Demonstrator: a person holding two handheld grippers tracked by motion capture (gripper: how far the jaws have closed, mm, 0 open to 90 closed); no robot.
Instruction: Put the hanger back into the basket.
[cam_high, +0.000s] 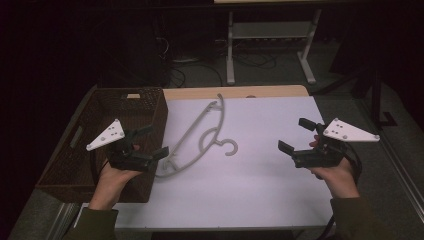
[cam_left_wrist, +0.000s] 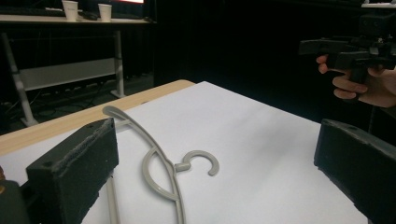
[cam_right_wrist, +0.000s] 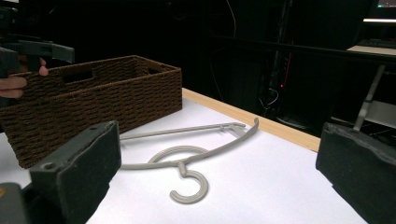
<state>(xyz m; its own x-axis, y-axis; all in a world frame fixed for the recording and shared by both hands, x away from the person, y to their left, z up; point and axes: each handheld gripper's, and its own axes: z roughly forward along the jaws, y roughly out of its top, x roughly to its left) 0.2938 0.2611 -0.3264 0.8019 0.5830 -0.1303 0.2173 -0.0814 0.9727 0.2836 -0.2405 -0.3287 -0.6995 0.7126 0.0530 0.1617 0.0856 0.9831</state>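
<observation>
Both sets of jaws spread wide, nothing between them. Left gripper (cam_high: 149, 142) held over the near edge of the woven basket (cam_high: 100, 115), jaws pointing toward the middle of the table. Right gripper (cam_high: 295, 136) held off to the other side, jaws pointing back the other way, facing the left one.

Grey hanger (cam_high: 200, 137) lying flat on the white table top (cam_high: 260, 185), between the two grippers. From the left gripper view, hanger (cam_left_wrist: 161, 168) just ahead of the jaws and low down, closer to the left-hand jaw, with one thin bar running down beside that jaw. From the right gripper view, hanger (cam_right_wrist: 187, 158) ahead of the jaws and between them, hook end nearest, basket (cam_right_wrist: 93, 98) behind it.

Likely step: pick up the hanger and put it in the basket.

How to do it well:
- Go slow and low. Thin, flat thing, so hard to get under.
- Bring the left jaws down over the near end of the hanger, one jaw on each side of the thin bar.
- Keep the jaws wide till the bar sits right in the middle, then squeeze.
- Grab a straight part, not the round hook; likely to slip there.
- Maybe hold the hook end down with the right jaws, to stop sliding on the smooth table.
- Lift a little first. Check for swinging or tipping.
- Mind the basket wall, just beside the left jaws. Lift high enough to clear it.
</observation>
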